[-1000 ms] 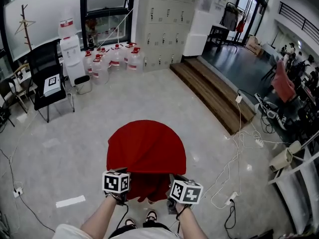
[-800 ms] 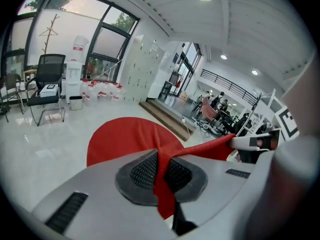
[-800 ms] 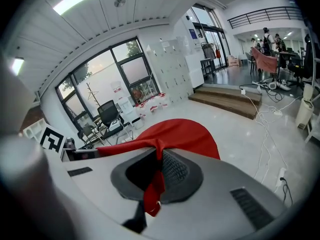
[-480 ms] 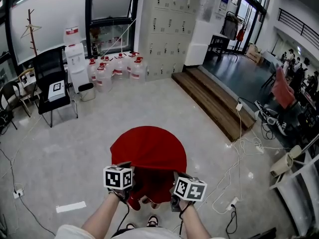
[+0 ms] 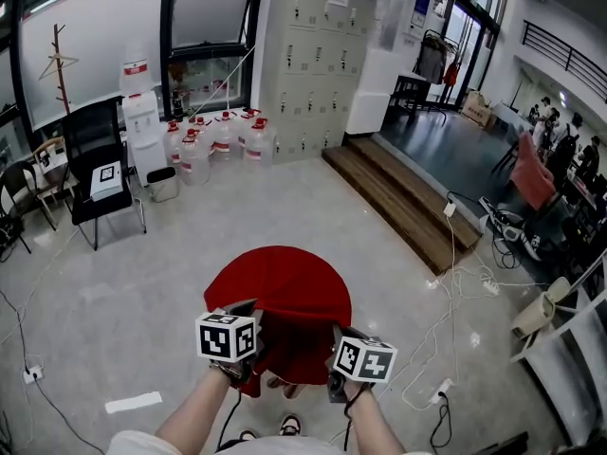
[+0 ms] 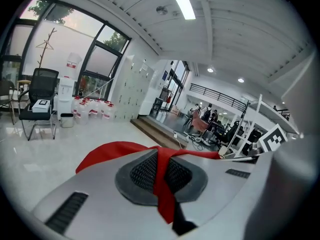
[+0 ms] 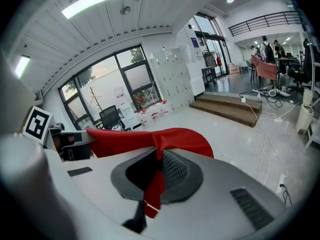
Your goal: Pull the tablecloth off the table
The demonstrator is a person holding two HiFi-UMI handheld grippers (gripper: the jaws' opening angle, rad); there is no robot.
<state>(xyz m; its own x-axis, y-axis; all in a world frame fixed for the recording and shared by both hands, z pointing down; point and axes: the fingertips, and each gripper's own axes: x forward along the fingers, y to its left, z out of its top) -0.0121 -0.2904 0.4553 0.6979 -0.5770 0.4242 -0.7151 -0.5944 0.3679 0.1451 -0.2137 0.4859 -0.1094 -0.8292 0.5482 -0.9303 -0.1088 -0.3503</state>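
Red tablecloth (image 5: 285,282) | near hem bunched | L claw (image 6: 160,159), R claw (image 7: 159,156) pinching it

**Grey hand-held grippers with marker cubes, white top**

The left gripper (image 6: 159,156) and the right gripper (image 7: 159,156) are each built with a smooth, light grey shell. Dark grey ribbed pads (image 6: 142,171) are set in a darker surround, and narrow slotted grilles (image 6: 70,211) are cut into the shell. A white cube printed with black square markers is mounted on each, the left cube (image 5: 226,337) and the right cube (image 5: 363,359). A thin black cable (image 5: 228,415) is seen under the left one. A white top (image 5: 142,441) and light-coloured shoes (image 5: 289,426) are worn.
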